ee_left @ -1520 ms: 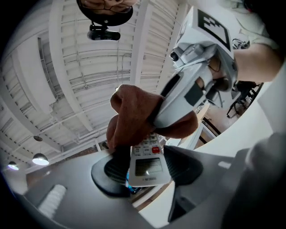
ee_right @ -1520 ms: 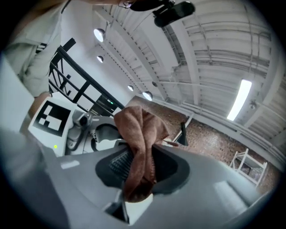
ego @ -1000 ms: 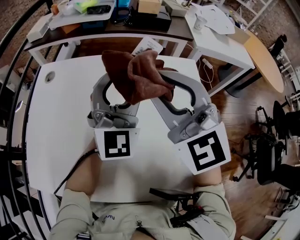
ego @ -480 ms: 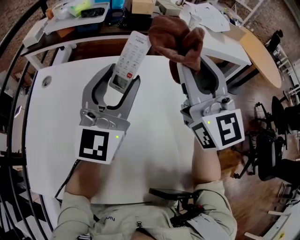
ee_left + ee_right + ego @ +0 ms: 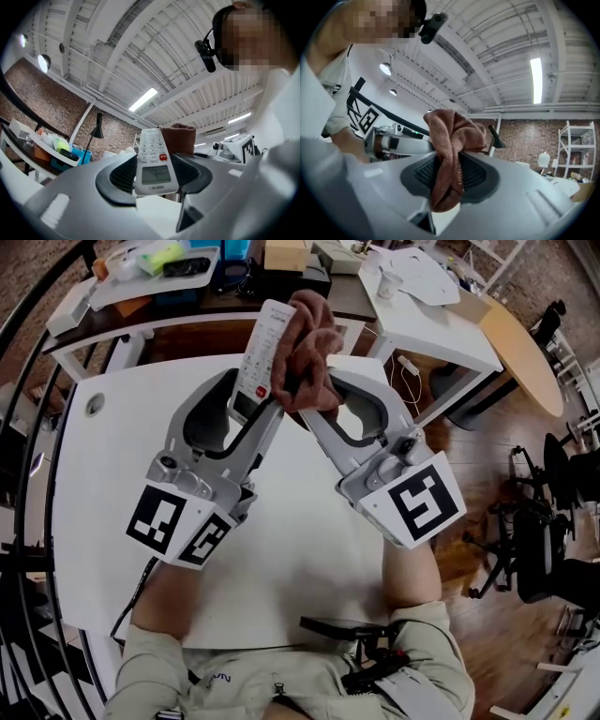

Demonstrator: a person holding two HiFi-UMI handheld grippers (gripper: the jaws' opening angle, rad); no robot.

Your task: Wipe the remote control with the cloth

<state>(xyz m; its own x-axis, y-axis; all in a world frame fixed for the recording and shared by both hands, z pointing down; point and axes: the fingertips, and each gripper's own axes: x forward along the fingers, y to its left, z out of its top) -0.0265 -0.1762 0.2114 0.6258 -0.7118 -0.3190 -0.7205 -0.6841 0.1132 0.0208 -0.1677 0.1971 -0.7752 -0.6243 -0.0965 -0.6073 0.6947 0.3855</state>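
Rust-brown cloth [image 5: 314, 338], bunched in the right claw [image 5: 315, 392], sits at 3 o'clock of the white remote control [image 5: 263, 345] and seems to touch it. The left claw [image 5: 251, 401] clamps the remote's lower end above the tabletop [image 5: 112, 484], with its long axis toward 12 o'clock. The contact patch is hidden.

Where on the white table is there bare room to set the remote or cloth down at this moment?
The white table is bare on its left side, from the grommet hole down to the near edge, and between the two forearms. Crowded: above the far middle, where the left gripper with the remote meets the right gripper with the cloth.
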